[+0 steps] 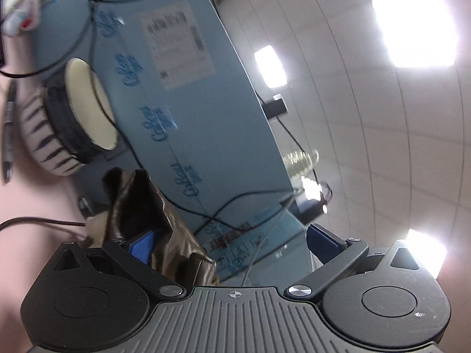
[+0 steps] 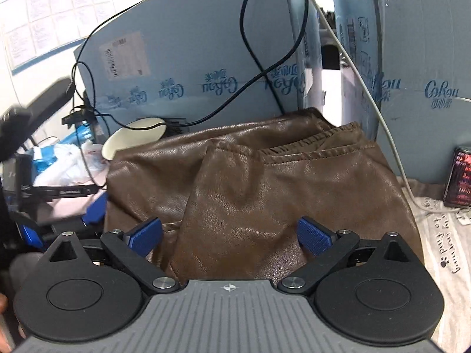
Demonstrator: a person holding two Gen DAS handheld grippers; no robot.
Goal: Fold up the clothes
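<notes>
A brown leather-like garment (image 2: 259,182) lies folded over itself on the surface in the right wrist view, its stitched waistband at the far side. My right gripper (image 2: 229,236) is open, its blue pads (image 2: 313,235) low over the garment's near part, one on each side of a fold. In the left wrist view, tilted toward the ceiling, a bunched piece of the same brown garment (image 1: 147,206) stands by the left blue pad (image 1: 142,245). My left gripper (image 1: 232,242) is open, jaws wide apart, nothing between them.
Blue cardboard boxes (image 2: 191,67) stand behind the garment, black cables (image 2: 250,44) and a white cable (image 2: 368,88) hanging over them. A cream bowl (image 2: 132,138) and plastic bags (image 2: 64,161) lie at left. A phone (image 2: 459,176) leans at right on printed white cloth (image 2: 441,235).
</notes>
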